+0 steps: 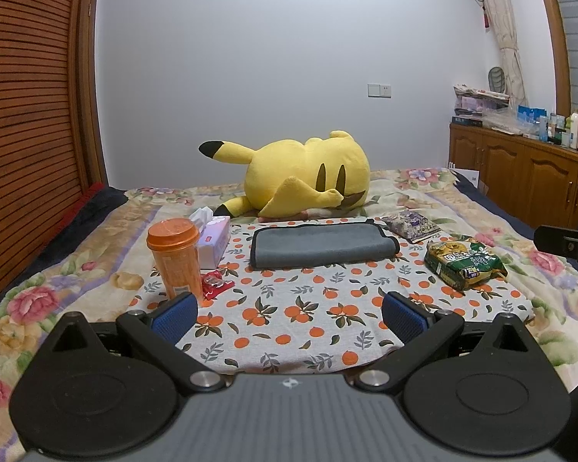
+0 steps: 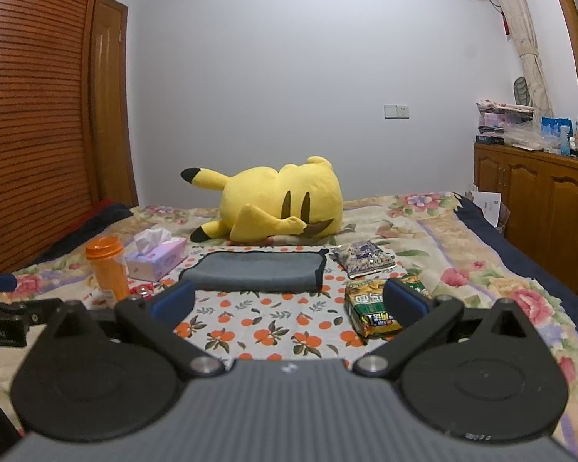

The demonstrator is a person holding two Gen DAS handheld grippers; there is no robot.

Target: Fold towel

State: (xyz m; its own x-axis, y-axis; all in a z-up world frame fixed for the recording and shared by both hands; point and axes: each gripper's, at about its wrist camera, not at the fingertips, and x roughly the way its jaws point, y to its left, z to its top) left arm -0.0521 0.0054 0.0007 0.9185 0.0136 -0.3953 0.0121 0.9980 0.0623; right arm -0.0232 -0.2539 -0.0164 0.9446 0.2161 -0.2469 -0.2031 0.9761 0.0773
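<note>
A grey towel with dark edging (image 1: 321,245) lies folded in a flat rectangle on the orange-print cloth (image 1: 289,319) on the bed; it also shows in the right wrist view (image 2: 252,272). My left gripper (image 1: 289,313) is open and empty, held back from the towel over the near part of the cloth. My right gripper (image 2: 289,300) is open and empty, also short of the towel, its right finger in front of a green snack bag (image 2: 370,312). Part of the right gripper shows at the right edge of the left wrist view (image 1: 570,244).
An orange cup (image 1: 175,258), a tissue box (image 1: 212,242) and a small red wrapper (image 1: 216,284) sit left of the towel. A purple packet (image 1: 410,224) and the green snack bag (image 1: 462,263) lie to its right. A yellow plush toy (image 1: 300,177) lies behind. Wooden cabinets (image 1: 520,177) stand at right.
</note>
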